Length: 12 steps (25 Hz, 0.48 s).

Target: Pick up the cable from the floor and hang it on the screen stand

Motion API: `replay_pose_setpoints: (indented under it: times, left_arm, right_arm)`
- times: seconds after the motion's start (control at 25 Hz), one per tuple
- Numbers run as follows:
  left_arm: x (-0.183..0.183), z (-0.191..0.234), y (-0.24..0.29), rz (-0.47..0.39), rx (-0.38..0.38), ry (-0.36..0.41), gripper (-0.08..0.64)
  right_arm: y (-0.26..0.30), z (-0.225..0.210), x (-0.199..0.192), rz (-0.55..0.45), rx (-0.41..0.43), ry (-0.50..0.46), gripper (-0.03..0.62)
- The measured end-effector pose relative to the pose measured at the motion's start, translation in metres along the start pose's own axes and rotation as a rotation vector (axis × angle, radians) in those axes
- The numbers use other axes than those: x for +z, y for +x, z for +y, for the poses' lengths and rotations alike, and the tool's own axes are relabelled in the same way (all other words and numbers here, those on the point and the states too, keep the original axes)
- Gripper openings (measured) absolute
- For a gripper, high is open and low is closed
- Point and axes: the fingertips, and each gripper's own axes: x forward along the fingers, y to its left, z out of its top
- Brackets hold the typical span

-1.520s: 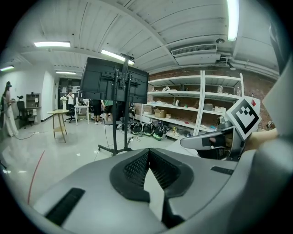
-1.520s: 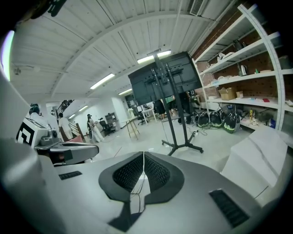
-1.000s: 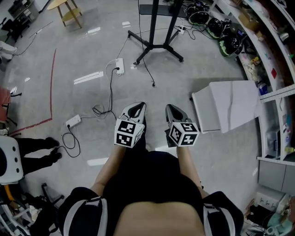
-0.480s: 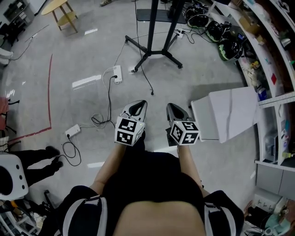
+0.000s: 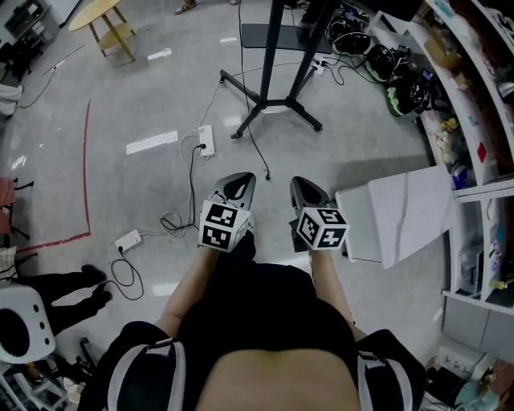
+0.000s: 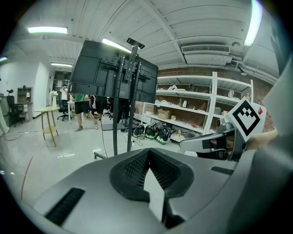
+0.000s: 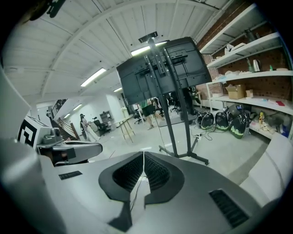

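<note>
Cable [image 5: 267,173] thin, blk, on glossy gray floor [image 5: 144,88]

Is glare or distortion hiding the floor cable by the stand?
Head view: light glare streaks the glossy floor, yet the black cable reads clearly. Left and right gripper views: heavy fisheye bending, dark corners; screen stand sharp.

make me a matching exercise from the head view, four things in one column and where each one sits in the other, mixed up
Things:
1 wooden stool
2 red floor line
3 white table
4 screen stand

Places:
a just right of the right tongs
b top left corner
c top centre
d far left, running down the floor

Pairs: 1-b; 2-d; 3-a; 4-c
</note>
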Motion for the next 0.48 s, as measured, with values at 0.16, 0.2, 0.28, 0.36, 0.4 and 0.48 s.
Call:
replay_pose_setpoints:
  times: [0.16,0.2,0.28,0.36,0.4,0.48]
  left_arm:
    - [0.01,0.018,0.022,0.013,-0.009,0.003,0.008]
    - [0.012,0.022,0.027,0.019,-0.014,0.006,0.008]
    - [0.015,0.032,0.037,0.031,-0.021,0.01,0.008]
    - [0.015,0.044,0.047,0.036,-0.021,0.018,0.008]
    - [0.015,0.05,0.052,0.035,-0.019,0.024,0.008]
    - [0.02,0.059,0.061,0.034,-0.027,0.035,0.008]
  right_arm:
    - [0.028,-0.012,0.017,0.002,-0.004,0.006,0.025]
    - [0.035,-0.014,0.021,0.0,-0.004,0.006,0.025]
    - [0.049,-0.019,0.029,-0.003,-0.005,0.007,0.025]
    - [0.062,-0.023,0.034,-0.009,-0.007,0.014,0.025]
    - [0.068,-0.024,0.037,-0.014,-0.008,0.019,0.025]
    - [0.078,-0.028,0.044,-0.024,-0.013,0.029,0.025]
